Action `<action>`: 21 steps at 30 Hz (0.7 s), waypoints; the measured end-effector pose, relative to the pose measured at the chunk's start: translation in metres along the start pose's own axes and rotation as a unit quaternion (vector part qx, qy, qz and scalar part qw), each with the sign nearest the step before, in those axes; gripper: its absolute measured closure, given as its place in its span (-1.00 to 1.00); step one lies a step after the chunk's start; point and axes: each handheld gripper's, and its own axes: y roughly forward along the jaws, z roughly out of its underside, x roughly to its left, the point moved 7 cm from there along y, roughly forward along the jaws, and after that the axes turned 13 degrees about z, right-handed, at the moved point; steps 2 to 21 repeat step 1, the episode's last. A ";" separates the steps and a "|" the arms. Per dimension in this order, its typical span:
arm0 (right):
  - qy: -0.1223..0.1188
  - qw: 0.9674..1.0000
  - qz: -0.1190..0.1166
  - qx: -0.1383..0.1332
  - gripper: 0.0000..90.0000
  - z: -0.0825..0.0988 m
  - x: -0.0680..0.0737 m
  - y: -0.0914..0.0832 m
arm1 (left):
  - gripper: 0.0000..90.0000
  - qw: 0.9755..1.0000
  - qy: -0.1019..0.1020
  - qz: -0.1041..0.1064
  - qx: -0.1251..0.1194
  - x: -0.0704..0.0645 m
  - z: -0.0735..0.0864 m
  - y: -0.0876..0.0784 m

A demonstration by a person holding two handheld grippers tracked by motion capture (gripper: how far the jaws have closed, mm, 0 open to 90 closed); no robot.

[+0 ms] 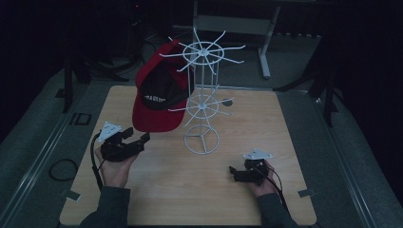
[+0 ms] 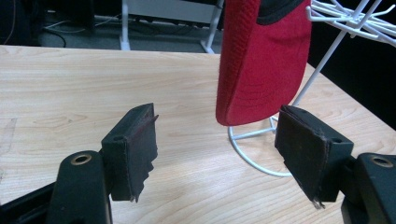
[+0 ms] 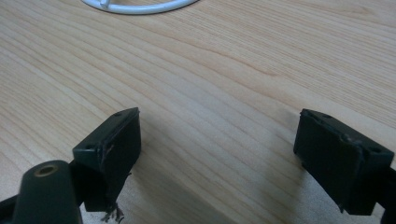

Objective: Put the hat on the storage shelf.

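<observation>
dim room, light wooden tabletop (image 1: pixel 157 190); red baseball cap (image 1: pixel 159 92) is hanging on white wire rack (image 1: pixel 202 102). i'm holding left gripper (image 2: pixel 217 149) wide open beside the brim, right gripper (image 3: pixel 219 158) wide open, both empty.

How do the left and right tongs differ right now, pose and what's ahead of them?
1. The left tongs point up-table at the red cap hanging on the white wire rack; the right tongs point left across the light wooden table.
2. In the left gripper view the cap's brim hangs just beyond the jaws; the right gripper view has bare wood between them and the rack's base ring beyond.

Shared: both open, holding nothing.
</observation>
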 end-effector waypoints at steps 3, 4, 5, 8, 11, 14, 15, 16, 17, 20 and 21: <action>0.000 1.000 0.000 0.000 -0.67 0.000 0.000 0.000 | -0.33 1.000 -0.001 0.001 -0.001 0.000 0.000 0.000; 0.000 1.000 0.000 0.000 -0.67 0.000 0.000 0.000 | -0.33 1.000 -0.001 0.001 -0.001 0.000 0.000 0.000; 0.000 1.000 0.000 0.000 -0.67 0.000 0.000 0.000 | -0.33 1.000 -0.001 0.001 -0.001 0.000 0.000 0.000; 0.000 1.000 0.000 0.000 -0.67 0.000 0.000 0.000 | -0.33 1.000 -0.001 0.001 -0.001 0.000 0.000 0.000; 0.000 1.000 0.000 0.000 -0.67 0.000 0.000 0.000 | -0.33 1.000 -0.001 0.001 -0.001 0.000 0.000 0.000; 0.000 1.000 0.000 0.000 -0.67 0.000 0.000 0.000 | -0.33 1.000 -0.001 0.001 -0.001 0.000 0.000 0.000; 0.000 1.000 0.000 0.000 -0.67 0.000 0.000 0.000 | -0.33 1.000 -0.001 0.001 -0.001 0.000 0.000 0.000; 0.000 1.000 0.000 0.000 -0.67 0.000 0.000 0.000 | -0.33 1.000 -0.001 0.001 -0.001 0.000 0.000 0.000; 0.000 1.000 0.000 0.000 -0.67 0.000 0.000 0.000 | -0.33 1.000 -0.001 0.001 -0.001 0.000 0.000 0.000; 0.000 1.000 0.000 0.000 -0.67 0.000 0.000 0.000 | -0.33 1.000 -0.001 0.001 -0.001 0.000 0.000 0.000; 0.000 1.000 0.000 0.000 -0.67 0.000 0.000 0.000 | -0.33 1.000 -0.001 0.001 -0.001 0.000 0.000 0.000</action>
